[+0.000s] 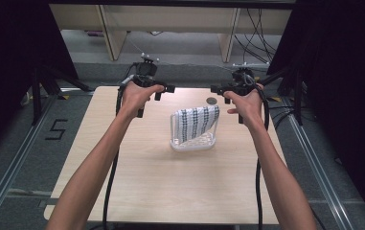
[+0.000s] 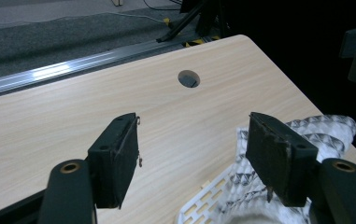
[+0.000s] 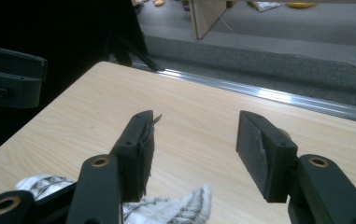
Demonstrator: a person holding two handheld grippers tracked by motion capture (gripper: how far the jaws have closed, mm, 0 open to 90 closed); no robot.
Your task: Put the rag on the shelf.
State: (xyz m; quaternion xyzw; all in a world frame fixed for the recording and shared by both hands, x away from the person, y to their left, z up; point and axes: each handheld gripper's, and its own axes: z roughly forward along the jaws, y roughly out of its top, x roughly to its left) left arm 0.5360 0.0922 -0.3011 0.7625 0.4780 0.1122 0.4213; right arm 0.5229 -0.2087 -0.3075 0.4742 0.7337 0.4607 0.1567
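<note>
A white slotted basket (image 1: 193, 142) stands at the middle of the wooden table (image 1: 146, 177), with a black-and-white patterned cloth (image 1: 194, 122) draped over its far right rim. My left gripper (image 1: 164, 91) hovers behind and left of the basket, and my right gripper (image 1: 220, 91) behind and right of it. In the left gripper view the left gripper (image 2: 194, 121) is open and holds nothing, with the cloth (image 2: 325, 130) and the basket (image 2: 203, 198) low at the right. The right gripper (image 3: 196, 119) is open and bare too, above the cloth (image 3: 185, 207).
A round cable hole (image 1: 211, 100) sits in the table near its far edge, between the grippers. Black tripod legs (image 1: 46, 84) stand on the floor at the table's far corners. Wooden furniture legs (image 1: 113, 33) and cables lie beyond.
</note>
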